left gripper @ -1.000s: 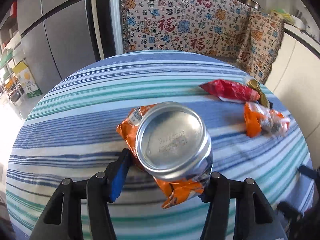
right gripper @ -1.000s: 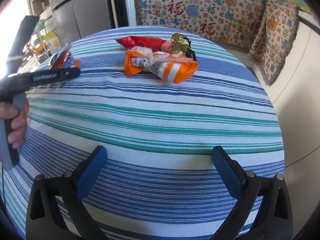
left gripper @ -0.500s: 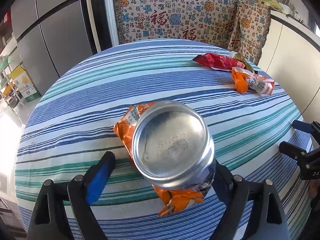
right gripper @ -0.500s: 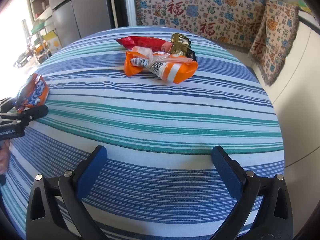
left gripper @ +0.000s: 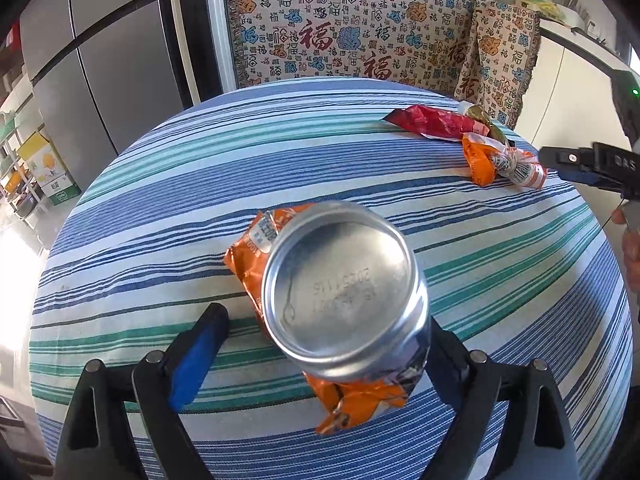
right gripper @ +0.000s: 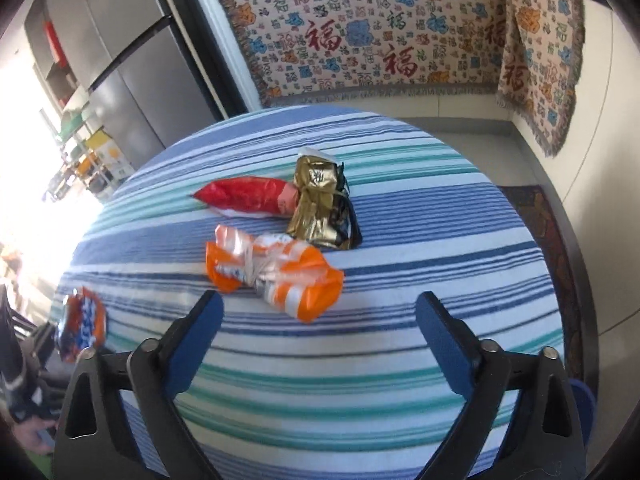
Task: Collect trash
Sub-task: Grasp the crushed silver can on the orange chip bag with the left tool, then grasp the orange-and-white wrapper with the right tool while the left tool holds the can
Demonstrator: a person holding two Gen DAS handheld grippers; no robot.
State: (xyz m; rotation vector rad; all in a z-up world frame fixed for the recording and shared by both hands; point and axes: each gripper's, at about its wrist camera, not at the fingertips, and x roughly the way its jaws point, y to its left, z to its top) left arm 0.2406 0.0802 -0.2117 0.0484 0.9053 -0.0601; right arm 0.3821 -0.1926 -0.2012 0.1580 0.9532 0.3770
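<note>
Left claw (left gripper: 326,320), just opened, stood slack around the can (left gripper: 340,280); right claw (right gripper: 318,304), closing empty before the orange wrapper (right gripper: 272,276), might pinch short and miss.

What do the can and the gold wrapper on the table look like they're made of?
The can looks like bare aluminium: a dull silver base with a stamped code and a rolled rim. The gold wrapper seems to be metallised foil or film, shiny and sharply creased; which one is unclear.
</note>
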